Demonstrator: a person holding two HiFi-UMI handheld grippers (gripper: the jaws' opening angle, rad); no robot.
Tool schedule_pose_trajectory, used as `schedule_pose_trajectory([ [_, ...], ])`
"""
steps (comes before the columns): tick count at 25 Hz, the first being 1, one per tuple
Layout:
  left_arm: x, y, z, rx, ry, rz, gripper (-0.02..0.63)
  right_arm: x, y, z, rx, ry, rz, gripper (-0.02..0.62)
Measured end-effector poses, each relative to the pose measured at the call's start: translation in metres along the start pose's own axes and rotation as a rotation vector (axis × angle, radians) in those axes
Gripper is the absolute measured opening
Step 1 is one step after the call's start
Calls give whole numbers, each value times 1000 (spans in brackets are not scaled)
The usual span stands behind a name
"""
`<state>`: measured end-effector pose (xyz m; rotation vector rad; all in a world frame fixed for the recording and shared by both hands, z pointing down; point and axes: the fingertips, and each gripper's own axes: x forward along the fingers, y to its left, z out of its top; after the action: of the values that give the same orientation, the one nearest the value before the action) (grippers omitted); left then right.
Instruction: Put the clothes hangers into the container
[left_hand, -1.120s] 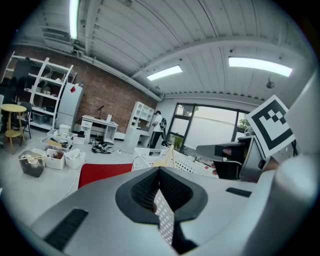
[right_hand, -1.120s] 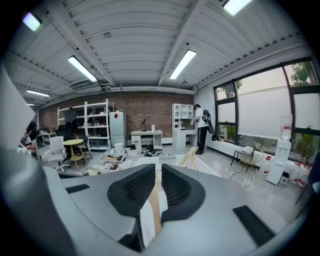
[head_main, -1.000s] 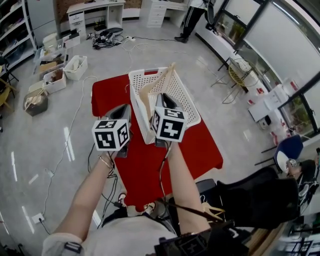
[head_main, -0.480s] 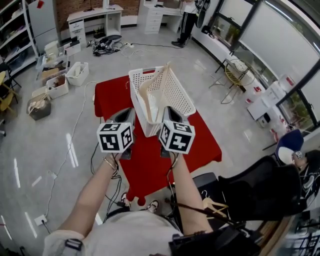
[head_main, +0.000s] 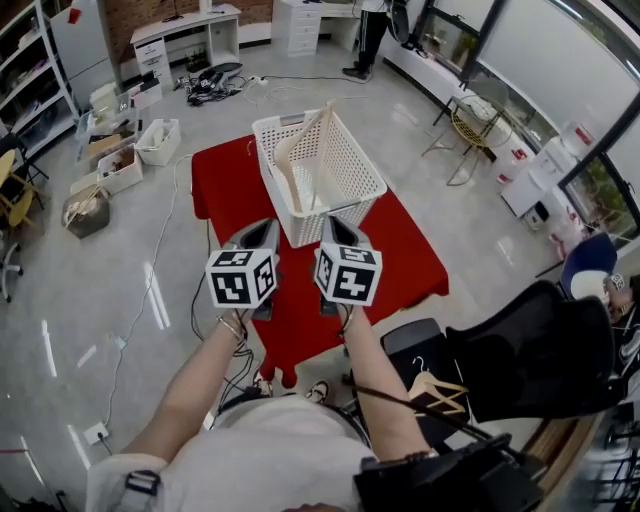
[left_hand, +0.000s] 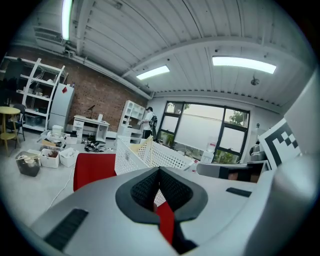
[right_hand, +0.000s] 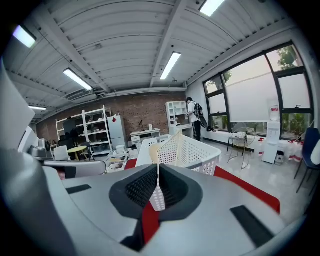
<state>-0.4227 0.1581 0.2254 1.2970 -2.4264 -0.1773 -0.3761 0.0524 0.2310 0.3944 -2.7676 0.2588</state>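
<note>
The hangers (head_main: 298, 165) are in the basket (head_main: 345, 212). They lean against its walls, and the long arm of one rises well above the rim. The basket sits on the red table (head_main: 405, 255), toward its far side.

Both of your grippers hang over the near part of the table, apart from the basket. The left gripper (head_main: 262, 230) has its pads pressed together on nothing, and the right gripper (head_main: 335, 226) is the same, with only a hairline slit between the pads.

One more wooden hanger (head_main: 437, 388) seems to lie low at your right, against the black chair (head_main: 540, 350). If it belongs to the job, you are not finished.

The hazards are these:
- You would go in with the jaws closed. Open them before you reach, or you will shove that hanger off its perch.
- Its wire hook is thin and may twist in the pads, so take it by the wooden shoulder.
- The hangers in the basket stand tall and loose. A new one dropped on them, or a knock to the basket wall, could lever one over the rim.
- Cables (head_main: 200, 310) trail on the floor by your feet, so watch them as you turn.
</note>
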Motion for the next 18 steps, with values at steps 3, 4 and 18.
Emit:
schedule_pose_trajectory([
  [3, 2, -6, -9, 4, 18, -4, 0, -1, 0, -12, 9, 18, 3, 25],
  [4, 3, -7, -10, 3, 23, -5, 0, -1, -1, -14, 11, 23, 4, 25],
  [18, 11, -21, -8, 69, -3, -2, 0, 1, -9, -25, 30, 52, -3, 25],
])
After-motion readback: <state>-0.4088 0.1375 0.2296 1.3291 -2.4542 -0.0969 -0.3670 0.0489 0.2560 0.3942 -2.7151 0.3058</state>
